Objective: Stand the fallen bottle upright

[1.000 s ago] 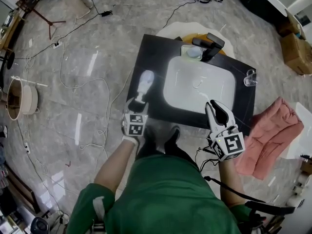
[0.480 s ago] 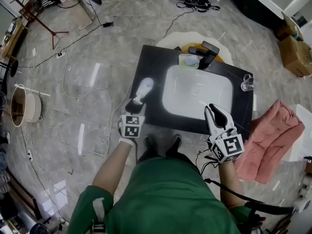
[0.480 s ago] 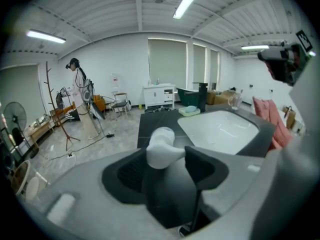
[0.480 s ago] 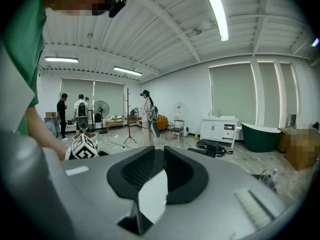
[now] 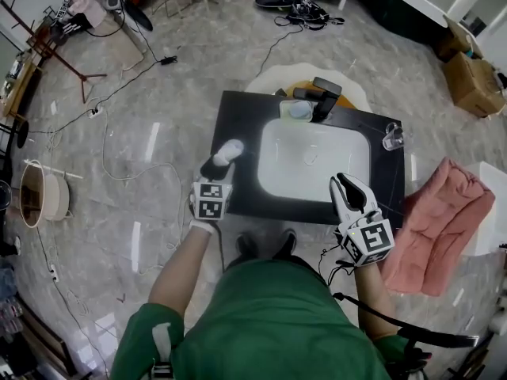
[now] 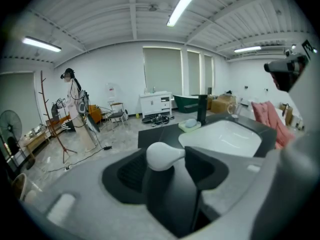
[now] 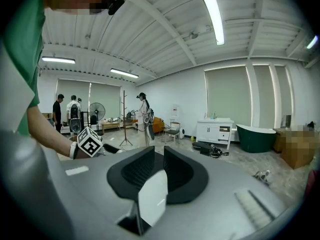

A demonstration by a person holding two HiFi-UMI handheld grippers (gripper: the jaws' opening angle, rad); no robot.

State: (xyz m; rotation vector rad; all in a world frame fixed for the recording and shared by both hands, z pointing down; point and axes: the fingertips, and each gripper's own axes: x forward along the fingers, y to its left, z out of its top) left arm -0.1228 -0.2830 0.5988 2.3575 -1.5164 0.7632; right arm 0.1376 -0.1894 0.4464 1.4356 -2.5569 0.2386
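Grey marble floor (image 5: 158, 93) strewn with cables, and on it a black countertop (image 5: 238, 111) with a white basin (image 5: 313, 161) sunk in the middle. Over the counter's left strip, just beside the basin's left rim: white bottle (image 5: 229, 151), pinched between the jaws of the left gripper (image 5: 215, 168), rounded white end pointing up and away from the person, tilted rather than upright. Contact with the counter: impossible to tell. Right gripper (image 5: 347, 187) over the counter's near edge, by the basin's near right corner, jaws a narrow gap apart with nothing between them. At the basin's far rim, a black faucet (image 5: 325, 101), with a soap dish (image 5: 295, 111) just left of it. Clear glass (image 5: 390, 135) at the counter's far right edge. Pink towel (image 5: 440, 220) heaped beside the counter's right side.
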